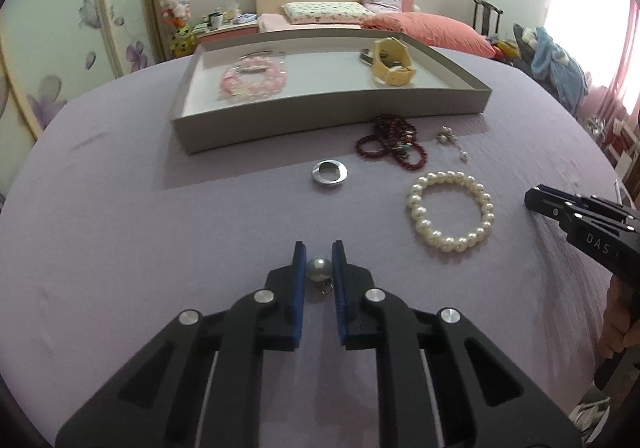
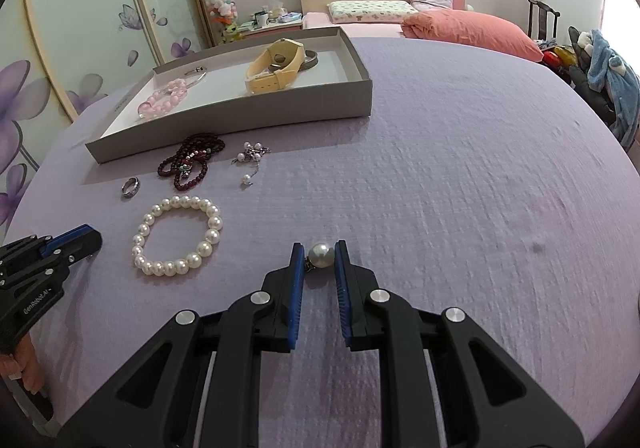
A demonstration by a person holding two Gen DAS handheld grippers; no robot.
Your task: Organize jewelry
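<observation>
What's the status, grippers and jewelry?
Left gripper shut on grey bead pendant. Right gripper shut on pearl pendant. Tray ahead, path clear.

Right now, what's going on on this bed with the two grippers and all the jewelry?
A person is sorting jewelry into a grey tray on a purple bedspread. The left gripper is shut on a grey pearl pendant, the right gripper on a white one; both sit low over the cover. A pink bead bracelet and a cream watch are already in the tray. A pearl bracelet, dark red beads, a silver ring and small pearl earrings still lie outside.
</observation>
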